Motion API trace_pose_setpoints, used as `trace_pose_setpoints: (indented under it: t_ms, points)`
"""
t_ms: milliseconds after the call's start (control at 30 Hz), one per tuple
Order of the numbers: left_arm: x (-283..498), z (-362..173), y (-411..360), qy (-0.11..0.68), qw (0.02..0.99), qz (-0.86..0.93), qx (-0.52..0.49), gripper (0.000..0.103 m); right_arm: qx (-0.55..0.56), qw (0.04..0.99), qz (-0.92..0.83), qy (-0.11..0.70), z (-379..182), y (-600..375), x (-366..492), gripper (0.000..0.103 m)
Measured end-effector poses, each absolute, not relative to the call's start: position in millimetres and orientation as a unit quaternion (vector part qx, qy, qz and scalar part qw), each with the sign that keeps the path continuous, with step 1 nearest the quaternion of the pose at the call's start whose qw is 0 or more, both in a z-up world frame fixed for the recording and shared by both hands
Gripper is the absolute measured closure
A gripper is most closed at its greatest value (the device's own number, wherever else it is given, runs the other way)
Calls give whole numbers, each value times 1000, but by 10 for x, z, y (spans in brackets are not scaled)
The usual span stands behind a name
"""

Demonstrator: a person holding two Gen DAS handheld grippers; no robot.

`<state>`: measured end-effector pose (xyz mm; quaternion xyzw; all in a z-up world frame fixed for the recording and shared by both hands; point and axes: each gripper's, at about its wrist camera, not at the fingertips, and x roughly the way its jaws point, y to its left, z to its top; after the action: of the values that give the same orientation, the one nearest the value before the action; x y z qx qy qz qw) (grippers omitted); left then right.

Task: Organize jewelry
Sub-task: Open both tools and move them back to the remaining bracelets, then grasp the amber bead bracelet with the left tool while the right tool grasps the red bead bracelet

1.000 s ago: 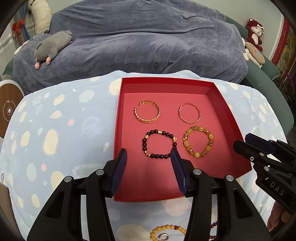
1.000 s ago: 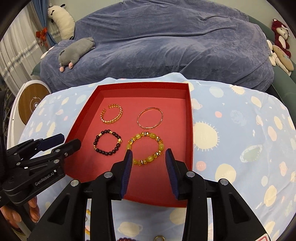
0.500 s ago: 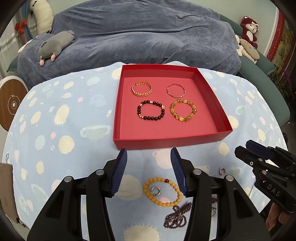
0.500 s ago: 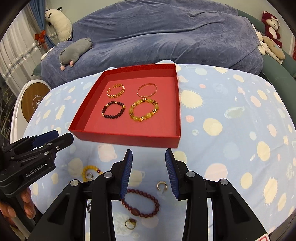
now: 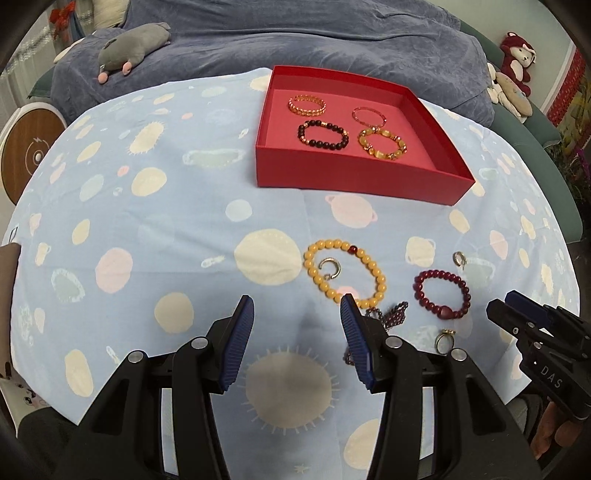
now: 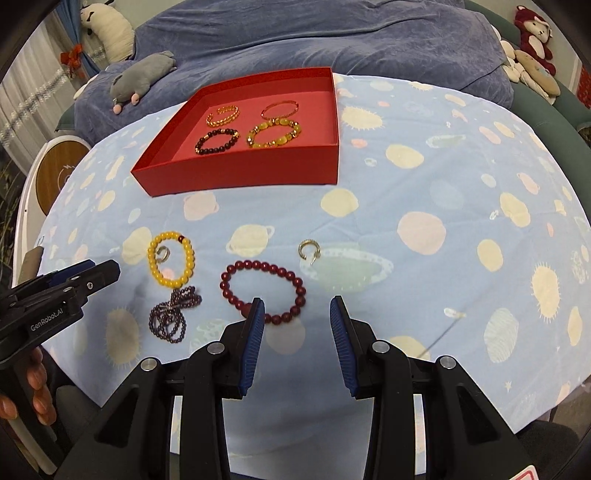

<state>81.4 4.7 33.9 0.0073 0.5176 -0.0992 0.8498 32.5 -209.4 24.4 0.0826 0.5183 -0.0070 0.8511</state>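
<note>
A red tray (image 5: 354, 182) (image 6: 240, 177) at the far side of the table holds several bracelets. On the cloth nearer me lie a yellow bead bracelet (image 5: 380, 282) (image 6: 189, 254) with a small ring (image 5: 330, 267) inside it, a dark red bead bracelet (image 5: 463, 293) (image 6: 295, 280), a tangled purple bead strand (image 5: 393, 314) (image 6: 173, 314), a gold ring (image 5: 445, 338) and an open ring (image 5: 459, 258) (image 6: 307, 249). My left gripper (image 5: 297, 314) is open and empty, just short of the yellow bracelet. My right gripper (image 6: 297, 308) is open and empty at the near edge of the dark red bracelet.
The table wears a light blue cloth (image 5: 147, 221) printed with planets. A blue-covered sofa (image 5: 295, 33) with a grey plush toy (image 5: 133, 40) stands behind. More plush toys (image 5: 513, 77) sit at the right. A round wooden item (image 5: 26, 155) is at the left.
Both grippers have drawn back from over the red tray toward the near side of the table. The loose jewelry on the cloth has come into view. Both stayed open.
</note>
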Motion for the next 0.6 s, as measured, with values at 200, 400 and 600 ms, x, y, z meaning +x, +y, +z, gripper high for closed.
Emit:
trace_pose_setpoints:
  t_ms: [200, 400, 600]
  points:
    - [844, 236, 62, 529, 843, -99, -13, 56, 90, 848, -12, 522, 167, -2125, 350, 67]
    - [1026, 187, -41, 534, 839, -105, -27, 57, 86, 849, -11, 522, 130, -2099, 521, 67]
    - [1122, 68, -195, 541, 833, -113, -8, 57, 83, 844, -11, 530, 23, -2093, 631, 67]
